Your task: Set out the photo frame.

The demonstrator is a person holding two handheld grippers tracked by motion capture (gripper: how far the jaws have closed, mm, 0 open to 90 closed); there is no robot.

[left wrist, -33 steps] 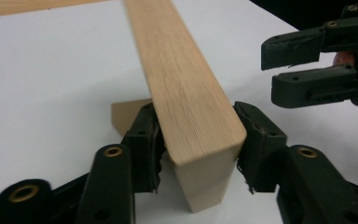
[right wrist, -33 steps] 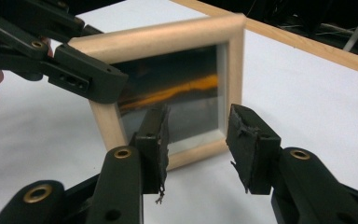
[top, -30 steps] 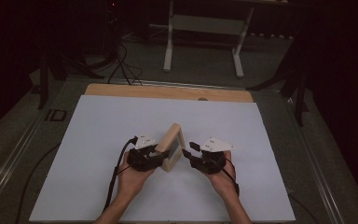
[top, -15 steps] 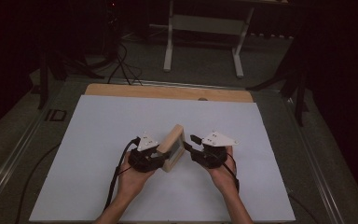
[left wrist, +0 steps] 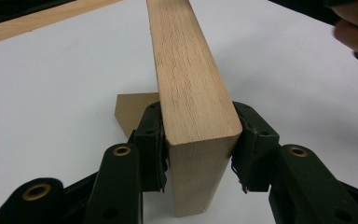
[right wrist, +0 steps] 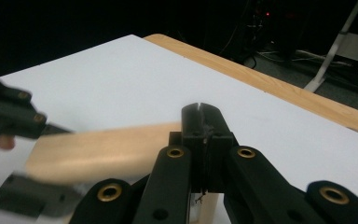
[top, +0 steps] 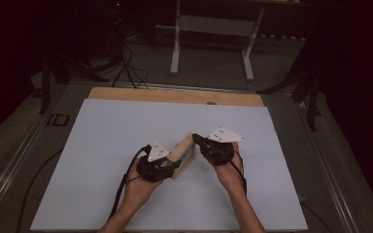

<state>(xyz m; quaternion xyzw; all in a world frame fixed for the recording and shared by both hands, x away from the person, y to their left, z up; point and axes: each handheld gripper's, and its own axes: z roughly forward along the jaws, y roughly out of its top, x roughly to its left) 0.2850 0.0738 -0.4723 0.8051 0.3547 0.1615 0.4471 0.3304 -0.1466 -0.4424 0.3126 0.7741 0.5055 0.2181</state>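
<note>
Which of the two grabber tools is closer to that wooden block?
Left: the left gripper clamps the wooden block between its jaws. The right gripper, jaws closed together, sits at the block's far end.

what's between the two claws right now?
The wood block spans the gap in the high view: left claw clamps its near end, right claw sits at its far end.

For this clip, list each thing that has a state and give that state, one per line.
Wooden block: clamped at its near end, far end raised off the white table sheet.
Left gripper: shut on the block's sides.
Right gripper: jaws pressed together; beside the block's far end, contact unclear.
</note>
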